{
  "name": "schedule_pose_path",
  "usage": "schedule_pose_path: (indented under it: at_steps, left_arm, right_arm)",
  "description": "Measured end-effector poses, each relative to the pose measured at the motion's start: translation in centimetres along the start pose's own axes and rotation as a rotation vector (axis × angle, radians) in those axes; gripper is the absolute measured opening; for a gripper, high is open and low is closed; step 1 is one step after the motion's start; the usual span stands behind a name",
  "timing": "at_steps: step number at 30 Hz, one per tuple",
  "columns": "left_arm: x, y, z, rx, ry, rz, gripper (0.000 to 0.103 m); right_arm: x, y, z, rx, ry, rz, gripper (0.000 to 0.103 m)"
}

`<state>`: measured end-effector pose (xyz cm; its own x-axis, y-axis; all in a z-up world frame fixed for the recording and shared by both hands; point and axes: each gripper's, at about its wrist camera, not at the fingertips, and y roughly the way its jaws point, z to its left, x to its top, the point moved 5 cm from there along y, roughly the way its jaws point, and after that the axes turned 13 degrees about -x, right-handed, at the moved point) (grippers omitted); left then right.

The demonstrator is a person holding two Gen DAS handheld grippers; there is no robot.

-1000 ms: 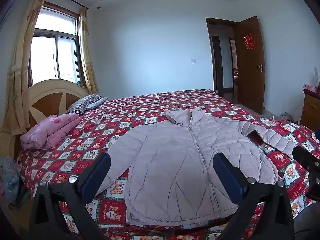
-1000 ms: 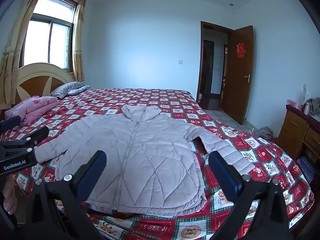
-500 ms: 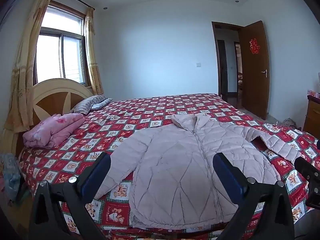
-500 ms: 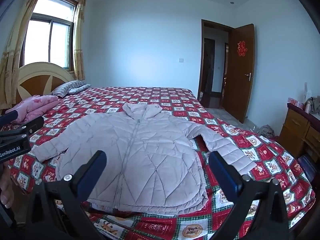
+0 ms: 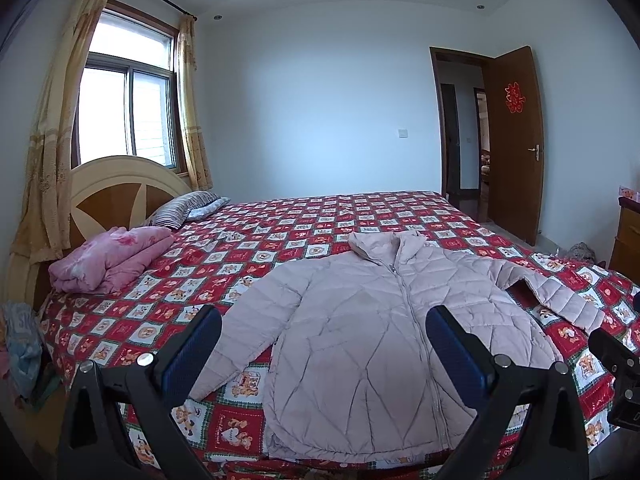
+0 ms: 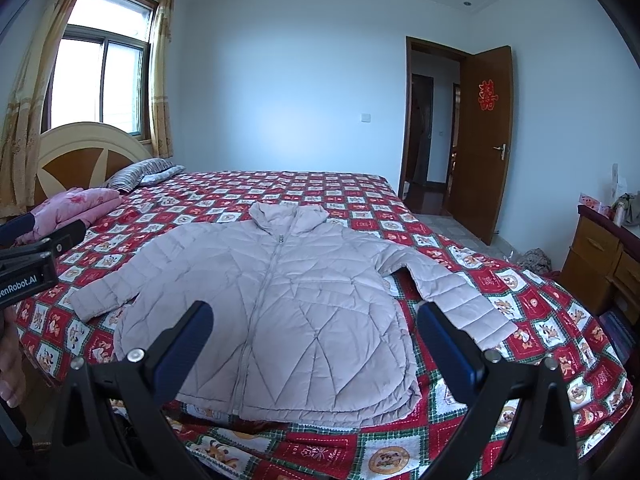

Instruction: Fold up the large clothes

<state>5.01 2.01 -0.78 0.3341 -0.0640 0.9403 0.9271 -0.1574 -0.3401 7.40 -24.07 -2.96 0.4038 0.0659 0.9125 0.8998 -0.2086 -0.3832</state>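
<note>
Pale pink and quilted, the jacket [image 5: 384, 344] lies flat on the bed [image 5: 280, 232], zipped up, front side showing, collar toward the far edge and hem at the near edge just in front of us. Both sleeves are spread out to the sides over the red checked bedspread. No fold shows in it yet, so we judge the task to be at its very start — we are lining up for the first grasp.

Our left claw [image 5: 322, 354] hangs above the hem with its jaws spread wide and nothing between them. Our right claw [image 6: 312, 346] is the same: wide apart, empty, clear of the cloth. From the right wrist view, the left claw's body shows at the left edge, near the sleeve on that side.

The next move, as we see it, calls for bringing each claw down to a sleeve [image 6: 456, 300] and pinching the cuff, then carrying it across the chest. The padding looks thick and springy — a shallow pinch may slip, so we would take a good bite of fabric.
</note>
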Motion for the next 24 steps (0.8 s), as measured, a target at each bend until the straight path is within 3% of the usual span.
schedule_pose_path:
  at_steps: [24]
  left_arm:
    - [0.22, -0.07, 0.56, 0.007, -0.006, -0.007, 0.102]
  right_arm:
    - [-0.02, -0.24, 0.44, 0.005, -0.003, 0.003, 0.103]
